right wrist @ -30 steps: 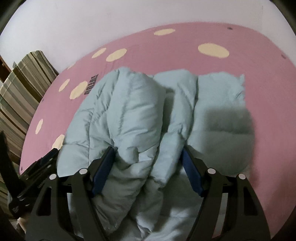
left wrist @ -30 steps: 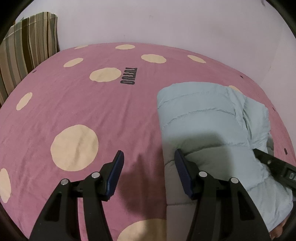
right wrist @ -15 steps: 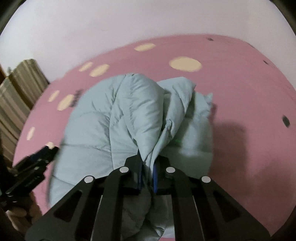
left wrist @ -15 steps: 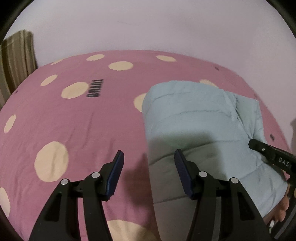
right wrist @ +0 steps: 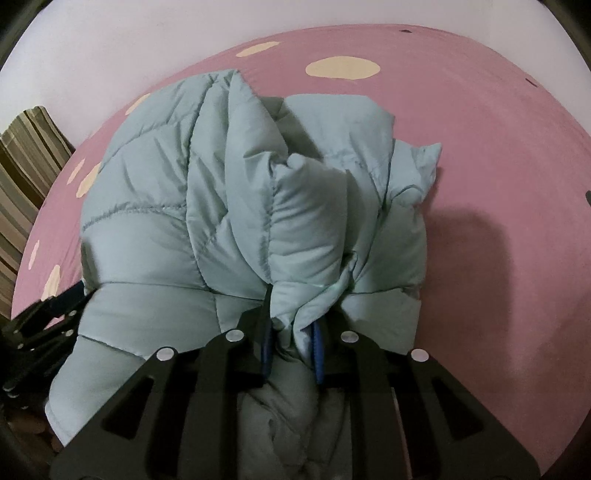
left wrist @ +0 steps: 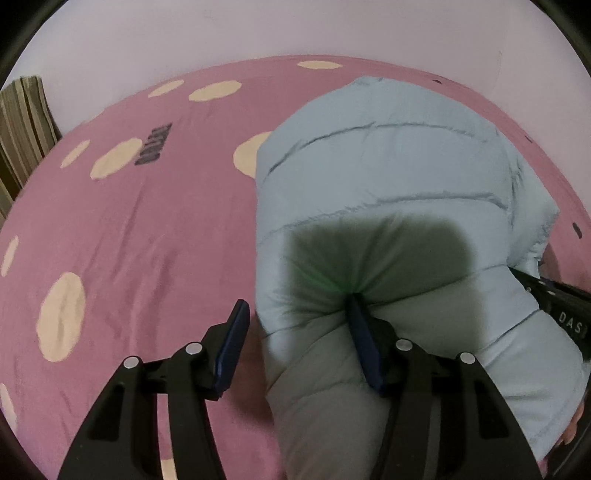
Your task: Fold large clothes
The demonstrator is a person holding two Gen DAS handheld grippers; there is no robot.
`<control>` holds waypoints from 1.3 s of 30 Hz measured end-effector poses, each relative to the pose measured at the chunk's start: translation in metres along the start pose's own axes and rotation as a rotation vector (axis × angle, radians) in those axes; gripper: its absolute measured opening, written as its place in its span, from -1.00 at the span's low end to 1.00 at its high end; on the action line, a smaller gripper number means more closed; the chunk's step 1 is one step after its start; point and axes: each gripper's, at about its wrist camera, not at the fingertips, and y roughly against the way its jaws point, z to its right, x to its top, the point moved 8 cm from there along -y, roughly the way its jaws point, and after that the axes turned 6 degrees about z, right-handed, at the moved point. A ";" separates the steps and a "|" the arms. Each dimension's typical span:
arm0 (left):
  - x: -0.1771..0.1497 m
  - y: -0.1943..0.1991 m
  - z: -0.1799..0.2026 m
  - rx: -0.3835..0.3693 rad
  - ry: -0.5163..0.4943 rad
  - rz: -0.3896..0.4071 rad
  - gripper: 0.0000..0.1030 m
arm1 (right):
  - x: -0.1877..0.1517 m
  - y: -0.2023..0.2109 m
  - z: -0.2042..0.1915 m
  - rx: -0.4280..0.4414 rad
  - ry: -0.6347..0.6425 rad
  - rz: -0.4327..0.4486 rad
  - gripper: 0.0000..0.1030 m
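Observation:
A pale blue puffer jacket (left wrist: pixel 388 177) lies bunched on a pink bedspread with cream dots (left wrist: pixel 122 236). My left gripper (left wrist: pixel 299 321) is open; the jacket's left edge bulges between its jaws, the right finger (left wrist: pixel 364 343) pressing into the padding and the left finger (left wrist: pixel 232 343) over the bedspread. My right gripper (right wrist: pixel 291 332) is shut on a thick fold of the jacket (right wrist: pixel 258 206) and holds it raised. The right gripper's body shows at the right edge of the left wrist view (left wrist: pixel 561 306).
A striped cushion (left wrist: pixel 22 125) stands at the far left against the pale wall (left wrist: pixel 258 29); it also shows in the right wrist view (right wrist: pixel 26 177). The bedspread (right wrist: pixel 498 184) stretches right of the jacket. The left gripper's body (right wrist: pixel 40 325) is at the left.
My right gripper closed on the jacket's fold and lifted it. My left gripper moved right onto the jacket's edge, staying open.

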 end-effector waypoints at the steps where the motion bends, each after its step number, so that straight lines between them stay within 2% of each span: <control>1: 0.000 0.001 -0.001 -0.001 0.005 0.004 0.07 | -0.001 0.001 0.000 0.002 -0.004 0.006 -0.71; 5: 0.005 0.015 0.000 0.016 -0.031 0.043 0.06 | 0.002 0.012 0.000 0.001 -0.014 0.029 -0.69; 7: 0.008 0.026 -0.002 0.021 -0.021 0.055 0.06 | 0.004 0.023 -0.003 -0.005 -0.006 0.041 -0.59; 12: 0.011 0.068 -0.009 -0.025 0.070 0.109 0.06 | 0.008 0.068 -0.011 -0.029 0.007 0.103 -0.51; 17: 0.004 0.094 0.008 -0.057 0.040 0.153 0.06 | -0.014 0.113 -0.041 0.029 0.089 0.134 -0.51; 20: -0.011 0.077 0.019 -0.069 0.019 0.101 0.07 | -0.035 0.108 -0.047 0.025 0.129 0.091 -0.51; 26: -0.026 0.052 0.026 -0.046 -0.013 0.066 0.12 | -0.055 0.070 -0.037 0.006 0.123 0.010 -0.51; 31: -0.032 0.036 0.024 -0.052 0.008 0.030 0.11 | -0.055 0.051 -0.032 0.008 0.106 0.010 -0.52; 39: -0.033 0.032 0.024 -0.038 0.002 0.044 0.11 | -0.052 0.050 -0.026 0.014 0.082 0.039 -0.53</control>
